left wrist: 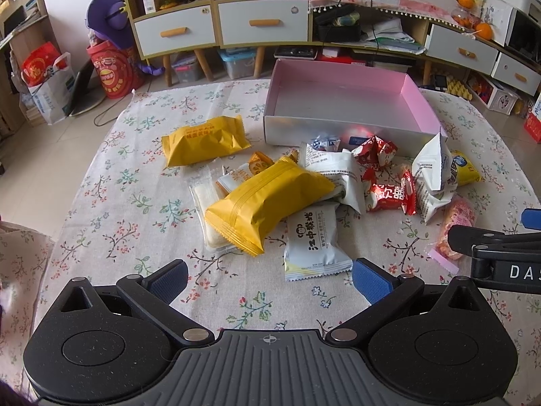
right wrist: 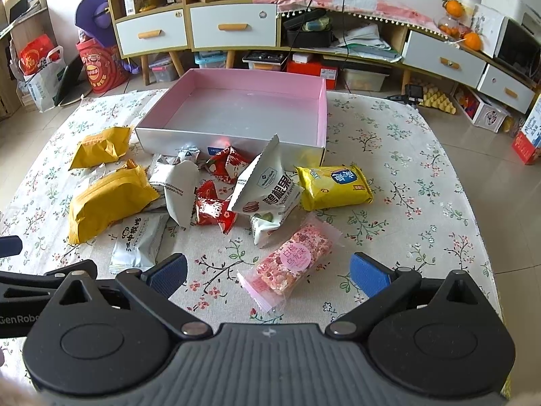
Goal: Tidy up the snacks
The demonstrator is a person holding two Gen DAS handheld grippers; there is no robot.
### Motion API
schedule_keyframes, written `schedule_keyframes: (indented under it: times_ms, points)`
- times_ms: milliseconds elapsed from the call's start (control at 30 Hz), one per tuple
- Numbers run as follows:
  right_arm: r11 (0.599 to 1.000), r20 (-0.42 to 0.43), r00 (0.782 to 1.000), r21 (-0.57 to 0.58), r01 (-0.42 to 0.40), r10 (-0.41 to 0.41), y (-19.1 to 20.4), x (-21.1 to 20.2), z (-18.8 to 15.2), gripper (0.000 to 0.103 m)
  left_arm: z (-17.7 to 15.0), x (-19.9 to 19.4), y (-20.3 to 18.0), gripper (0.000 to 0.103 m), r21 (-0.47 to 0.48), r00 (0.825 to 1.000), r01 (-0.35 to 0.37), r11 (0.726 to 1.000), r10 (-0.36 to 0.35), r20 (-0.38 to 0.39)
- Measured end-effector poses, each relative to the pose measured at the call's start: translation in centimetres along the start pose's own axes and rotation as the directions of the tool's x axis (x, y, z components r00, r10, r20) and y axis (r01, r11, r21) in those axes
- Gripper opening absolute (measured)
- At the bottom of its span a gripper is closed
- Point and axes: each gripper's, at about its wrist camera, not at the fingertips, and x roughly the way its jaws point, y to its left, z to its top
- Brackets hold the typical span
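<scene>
A pile of snack packets lies on the floral tablecloth in front of an empty pink-lined box. There are two orange packets, a pale grey packet, red packets, white packets, a yellow packet and a pink rice bar. My left gripper is open and empty, just short of the grey packet. My right gripper is open, with the pink bar between its fingers, not gripped.
The table is covered by the cloth, and its edges drop to a tiled floor. Shelving with drawers and clutter stand behind. Each gripper shows at the edge of the other's view: the right one, the left one.
</scene>
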Motion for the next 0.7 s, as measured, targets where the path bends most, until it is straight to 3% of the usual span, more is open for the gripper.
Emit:
schedule_keyframes:
  times_ms: [400,700]
  points:
    - [1.0,0.064,0.998,-0.002,-0.022,0.022,-0.5,-1.0,0.4,0.103,0.6,-0.7,0.2,0.103,-0.005,0.999,0.017,1.0,-0.017,0.029]
    - [0.998,0.064,0.996,0.01,-0.061,0.06,-1.3,-0.2,1.0,0.103,0.8,1.1,1.9,0.103,-0.002,0.999,0.032,0.999,-0.032,0.016]
